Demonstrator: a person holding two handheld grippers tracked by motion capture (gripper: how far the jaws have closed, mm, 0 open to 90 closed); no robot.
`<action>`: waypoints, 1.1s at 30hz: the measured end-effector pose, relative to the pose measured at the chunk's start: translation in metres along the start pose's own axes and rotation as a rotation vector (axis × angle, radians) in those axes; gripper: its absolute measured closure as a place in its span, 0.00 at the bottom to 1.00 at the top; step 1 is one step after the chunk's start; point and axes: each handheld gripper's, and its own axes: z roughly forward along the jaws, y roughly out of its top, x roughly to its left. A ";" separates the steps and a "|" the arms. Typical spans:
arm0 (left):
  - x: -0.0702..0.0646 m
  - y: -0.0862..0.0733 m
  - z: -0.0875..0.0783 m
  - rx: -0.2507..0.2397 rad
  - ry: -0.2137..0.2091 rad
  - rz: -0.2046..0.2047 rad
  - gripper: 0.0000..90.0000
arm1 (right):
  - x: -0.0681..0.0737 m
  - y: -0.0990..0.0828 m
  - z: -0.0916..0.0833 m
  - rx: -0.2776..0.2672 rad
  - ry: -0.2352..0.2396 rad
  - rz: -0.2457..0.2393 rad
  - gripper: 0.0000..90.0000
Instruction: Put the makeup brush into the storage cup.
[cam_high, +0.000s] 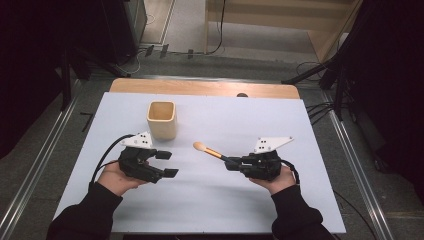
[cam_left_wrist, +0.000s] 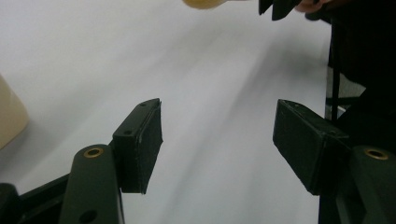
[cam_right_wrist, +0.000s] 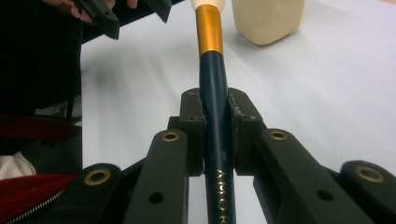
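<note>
The right gripper (cam_right_wrist: 215, 121) pinches the light, stiff makeup brush (cam_right_wrist: 214, 79) on its dark handle (smooth, maybe slippery), while the left gripper (cam_high: 167, 163) hangs wide with nothing in it.

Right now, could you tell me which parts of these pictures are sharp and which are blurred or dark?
High view: the white table is evenly lit, the room's edges fall into black. Left gripper view: the open left gripper is fairly sharp, the beige cup and the table behind are soft. Right gripper view: the brush handle and its lettering are crisp between the shut jaws, the cup beyond is blurred.
</note>
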 end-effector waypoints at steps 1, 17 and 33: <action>-0.001 0.000 0.001 -0.011 -0.006 -0.010 0.36 | 0.000 0.000 0.000 -0.009 -0.004 0.001 0.88; -0.009 0.005 0.012 -0.096 -0.032 -0.073 0.35 | 0.002 -0.001 0.011 -0.121 0.003 0.091 0.88; -0.009 0.016 0.022 -0.211 -0.038 -0.167 0.36 | 0.015 -0.006 0.029 -0.245 0.010 0.184 0.88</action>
